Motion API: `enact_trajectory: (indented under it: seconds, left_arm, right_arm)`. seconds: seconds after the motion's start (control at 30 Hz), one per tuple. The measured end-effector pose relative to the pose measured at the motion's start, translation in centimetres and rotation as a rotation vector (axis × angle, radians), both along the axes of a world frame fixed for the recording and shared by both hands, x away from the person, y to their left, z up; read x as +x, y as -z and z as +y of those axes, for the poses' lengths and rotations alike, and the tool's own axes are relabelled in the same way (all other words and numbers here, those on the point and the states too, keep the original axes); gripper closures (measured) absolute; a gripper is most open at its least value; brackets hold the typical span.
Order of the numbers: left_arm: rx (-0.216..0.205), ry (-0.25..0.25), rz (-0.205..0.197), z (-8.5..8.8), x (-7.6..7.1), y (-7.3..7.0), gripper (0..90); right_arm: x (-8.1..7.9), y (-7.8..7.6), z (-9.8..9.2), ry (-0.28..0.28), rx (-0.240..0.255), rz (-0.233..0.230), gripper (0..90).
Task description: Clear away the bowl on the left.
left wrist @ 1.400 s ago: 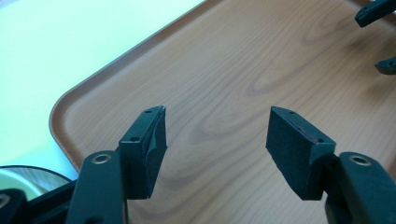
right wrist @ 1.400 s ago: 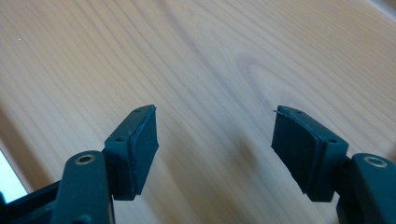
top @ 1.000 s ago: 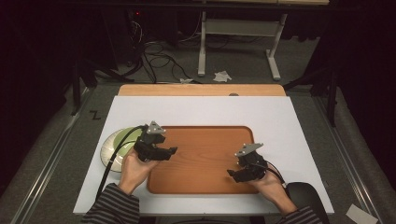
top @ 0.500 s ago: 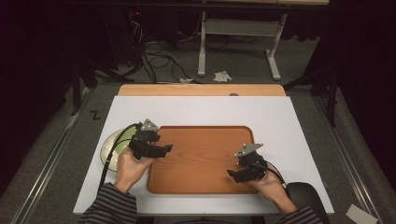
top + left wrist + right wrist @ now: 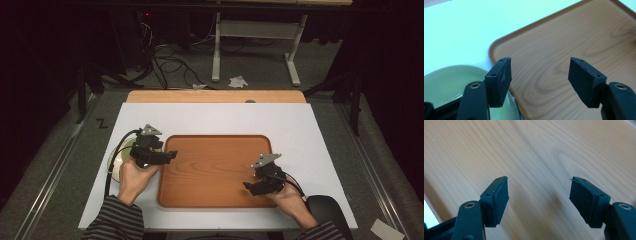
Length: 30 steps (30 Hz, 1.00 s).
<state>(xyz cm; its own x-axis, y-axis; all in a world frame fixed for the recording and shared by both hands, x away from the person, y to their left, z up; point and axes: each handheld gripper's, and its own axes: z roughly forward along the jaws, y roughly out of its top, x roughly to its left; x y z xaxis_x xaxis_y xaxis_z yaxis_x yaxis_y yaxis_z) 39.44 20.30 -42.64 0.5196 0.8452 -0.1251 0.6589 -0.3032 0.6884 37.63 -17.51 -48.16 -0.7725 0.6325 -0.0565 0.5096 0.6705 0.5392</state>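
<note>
- Green plate point(image 5: 121, 156): on the white table top point(image 5: 210, 117), just beside the left edge of the wooden tray point(image 5: 216, 170); partly hidden in the high view by the left hand point(image 5: 134, 175); pale green rim at lower left in the left gripper view point(image 5: 446, 80); untouched, empty as far as visible.
- Left gripper point(image 5: 167, 156): over the seam between plate and tray, jaws wide apart, nothing between them; shifted since a second ago from the tray's left edge back toward the plate; judged an approach to the plate rim, grasp not yet made.
- Wooden tray: empty; near corner under the left gripper point(image 5: 539, 72) in its own view.
- Right gripper point(image 5: 250, 187): low over the tray's right part, jaws wide apart and empty; unmoved across the second; seemingly waiting point(image 5: 539, 195).
- Table top: otherwise bare; black round object point(image 5: 325, 210) at the near right corner.
</note>
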Motion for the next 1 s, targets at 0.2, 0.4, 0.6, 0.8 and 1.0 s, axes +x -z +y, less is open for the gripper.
enact_trajectory:
  seconds: [0.2, 0.4, 0.6, 0.8, 1.0]
  left_arm:
    - [-0.015, -0.023, 0.002, 0.8, 0.1, -0.1, 35.7]
    - [-0.027, -0.048, 0.029, 1.6, 0.4, 0.2, 34.7]
    - [-0.024, -0.068, 0.032, 2.1, 0.4, 0.1, 34.8]
    - [-0.022, -0.092, 0.027, 2.8, 0.4, 0.0, 34.7]
    - [-0.027, -0.114, 0.035, 3.6, 0.5, -0.1, 35.5]
  right_arm:
    - [0.0, -0.1, 0.0, 0.0, -0.002, 0.0, 33.0]
    - [0.0, 0.0, 0.0, 0.0, -0.003, 0.001, 33.0]
    - [0.0, 0.0, 0.0, -0.002, 0.001, 0.001, 33.0]
    - [-0.1, -0.1, 0.0, -0.002, -0.003, 0.0, 33.0]
    - [0.0, 0.0, 0.0, -0.004, -0.004, 0.001, 33.0]
